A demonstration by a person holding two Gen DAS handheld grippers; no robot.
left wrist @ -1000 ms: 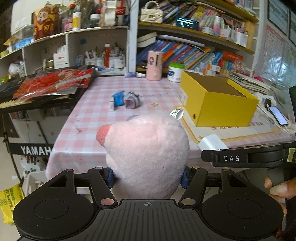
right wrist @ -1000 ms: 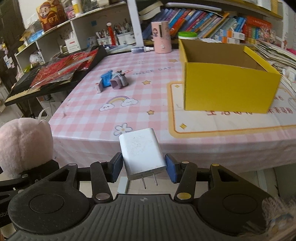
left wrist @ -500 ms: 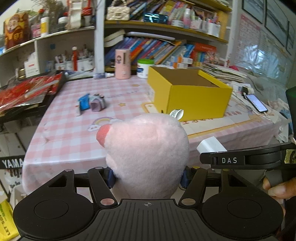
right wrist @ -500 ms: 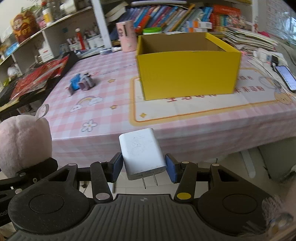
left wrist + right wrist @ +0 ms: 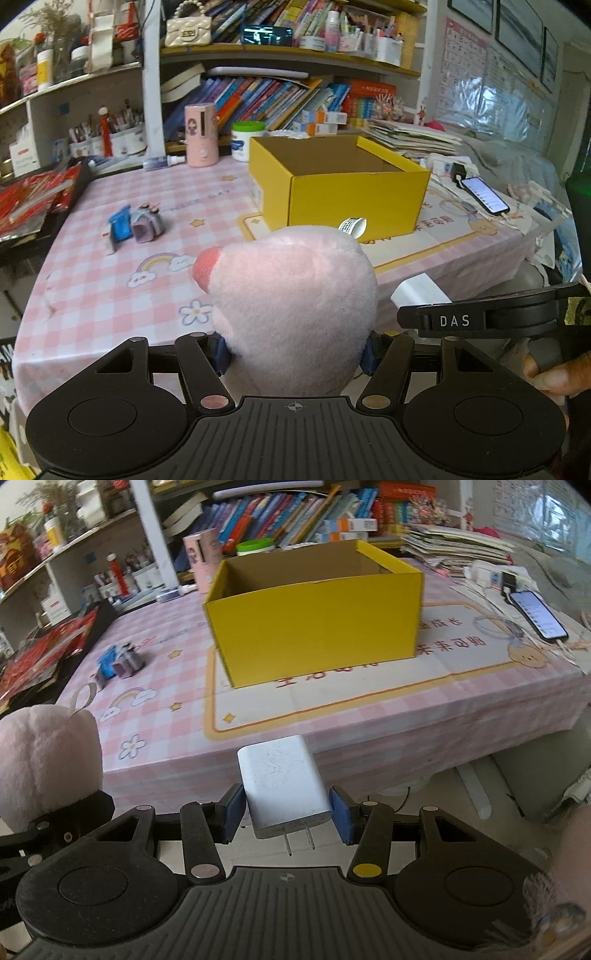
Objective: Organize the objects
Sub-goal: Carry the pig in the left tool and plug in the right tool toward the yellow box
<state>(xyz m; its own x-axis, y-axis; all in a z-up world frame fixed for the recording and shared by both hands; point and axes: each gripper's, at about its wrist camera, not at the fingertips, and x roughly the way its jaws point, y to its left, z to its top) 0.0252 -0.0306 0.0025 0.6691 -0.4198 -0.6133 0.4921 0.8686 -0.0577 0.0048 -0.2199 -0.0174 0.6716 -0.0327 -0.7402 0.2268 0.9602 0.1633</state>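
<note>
With the pink plush (image 5: pixel 295 295) squeezed in the left gripper (image 5: pixel 295 350) and the white charger (image 5: pixel 284 786) pinched in the right gripper (image 5: pixel 286 812), both off the desk's (image 5: pixel 369 716) near edge, the yellow box (image 5: pixel 314 627) could easily be missed if either's released early.

Lit phone (image 5: pixel 537 614) charging on pink checked tablecloth (image 5: pixel 369 716), crowded bookshelves (image 5: pixel 280 92)

My left tongs (image 5: pixel 295 354) grip a pink plush (image 5: pixel 295 310) at 6 o'clock, off the counter (image 5: pixel 92 295) edge. An open yellow box (image 5: pixel 343 192) stands at 12. Small toys (image 5: pixel 135 227) lie at 10. My right tongs (image 5: pixel 480 319) carry a white charger (image 5: pixel 419 290) at 3.
</note>
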